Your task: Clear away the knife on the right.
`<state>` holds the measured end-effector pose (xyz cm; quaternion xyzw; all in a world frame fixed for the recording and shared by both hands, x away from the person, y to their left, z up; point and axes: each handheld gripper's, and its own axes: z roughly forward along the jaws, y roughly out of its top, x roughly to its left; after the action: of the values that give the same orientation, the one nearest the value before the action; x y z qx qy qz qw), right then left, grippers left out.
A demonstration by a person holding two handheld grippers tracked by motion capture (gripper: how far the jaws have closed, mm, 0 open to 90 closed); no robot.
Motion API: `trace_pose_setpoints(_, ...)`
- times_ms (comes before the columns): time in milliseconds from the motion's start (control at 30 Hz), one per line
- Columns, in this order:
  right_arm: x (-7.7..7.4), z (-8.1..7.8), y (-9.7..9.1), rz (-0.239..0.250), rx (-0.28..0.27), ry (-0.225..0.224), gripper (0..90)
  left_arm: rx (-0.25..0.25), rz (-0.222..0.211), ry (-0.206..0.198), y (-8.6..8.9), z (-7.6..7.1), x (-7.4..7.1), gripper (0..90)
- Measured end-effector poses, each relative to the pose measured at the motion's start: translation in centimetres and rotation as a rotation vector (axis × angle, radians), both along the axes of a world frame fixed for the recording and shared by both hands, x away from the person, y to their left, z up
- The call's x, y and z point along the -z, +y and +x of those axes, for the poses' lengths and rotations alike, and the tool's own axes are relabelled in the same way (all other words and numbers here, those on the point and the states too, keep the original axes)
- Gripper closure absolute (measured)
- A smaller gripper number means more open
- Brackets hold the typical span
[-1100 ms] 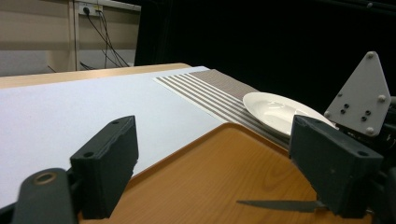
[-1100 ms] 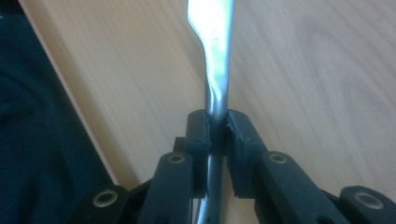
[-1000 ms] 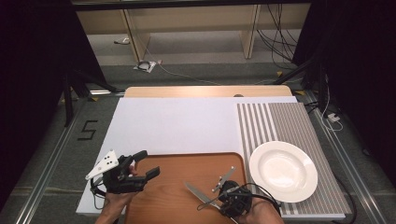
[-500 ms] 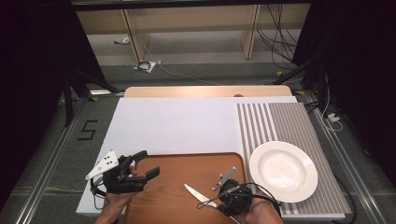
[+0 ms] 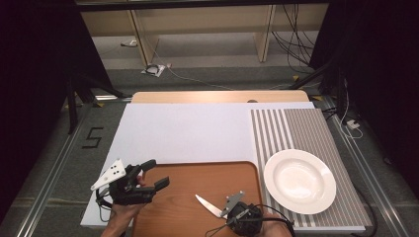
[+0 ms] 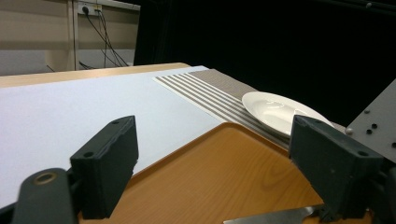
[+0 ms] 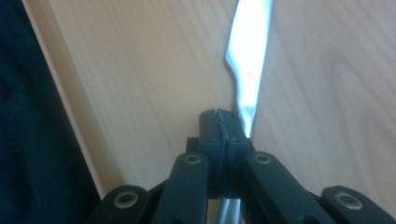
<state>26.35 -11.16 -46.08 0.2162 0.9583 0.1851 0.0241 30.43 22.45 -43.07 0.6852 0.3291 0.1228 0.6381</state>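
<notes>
A: Where is the knife (image 5: 208,206) lying?
B: At the bottom middle of the high view, over the near edge of the tray (image 5: 197,177). The right claw (image 5: 232,207) is pinching it, jaws closed tight on the metal where blade meets handle, blade pointing up-left in the frame.

A: How is it going to handle?
B: I'm judging it stiff, light and slick, being thin polished steel. A grip near the handle seems sensible, though it may pivot between the pads, and the edge is best kept away from the hand.

A: And the left claw (image 5: 148,175)?
B: It is hanging wide open at the lower left, over the tray's left edge, holding nothing. In its own view the blade tip (image 6: 271,217) is showing low between the jaws, not touching them.

A: Anything else on the worktop (image 5: 188,133)?
B: A white plate (image 5: 299,180) is sitting on the striped mat (image 5: 291,128), right of the tray.
</notes>
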Motion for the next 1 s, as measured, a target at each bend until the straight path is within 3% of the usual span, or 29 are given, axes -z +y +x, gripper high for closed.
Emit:
trace_pose_setpoints(233,-0.1,0.0,-0.6,-0.025,0.023,-0.037,90.0,0.0,0.001,0.001,0.0,0.0,0.0,15.9)
trace_pose_setpoints(600,-0.1,0.1,-2.5,-0.032,0.093,-0.053,90.0,0.001,0.0,0.0,0.0,0.0,0.0,15.9)
trace_pose_setpoints(1000,-0.1,0.0,-3.9,-0.046,0.132,-0.066,90.0,0.0,0.002,0.001,-0.1,0.0,0.0,15.9)
